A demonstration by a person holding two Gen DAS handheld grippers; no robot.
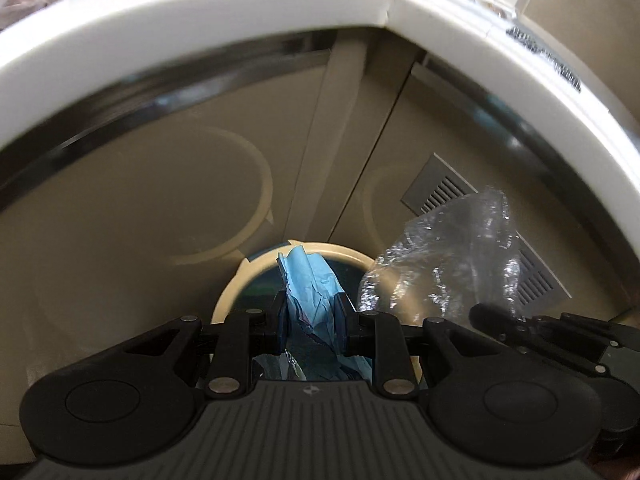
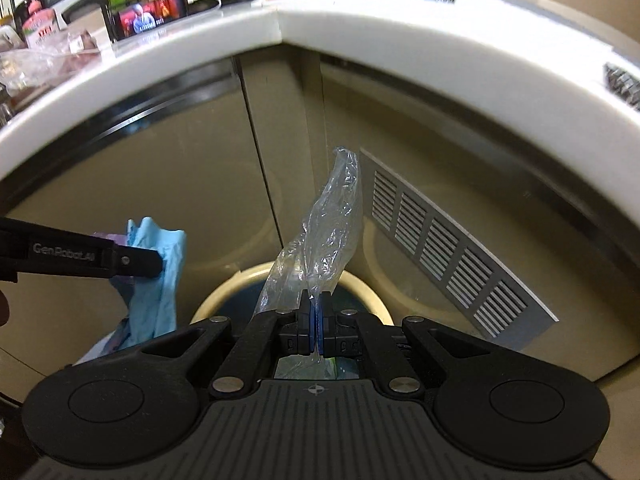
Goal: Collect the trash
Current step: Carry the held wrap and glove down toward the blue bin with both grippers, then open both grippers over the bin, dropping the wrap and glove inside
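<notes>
Low in the frame's centre, the left gripper (image 1: 310, 320) clamps blue paper (image 1: 308, 280) and the right gripper (image 2: 316, 320) pinches clear plastic (image 2: 320, 240), both above the bin (image 2: 224, 292), likely for dropping.

bin mouth (image 2: 368, 284): open below | counter edge (image 2: 360, 36): overhangs | cabinet doors (image 2: 180, 184): wall behind

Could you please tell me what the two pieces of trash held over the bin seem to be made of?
Blue piece: probably paper or tissue, matte, with sharp creases and a ragged edge. Clear piece: thin plastic film, glossy and see-through, crinkled with bright glints.
</notes>
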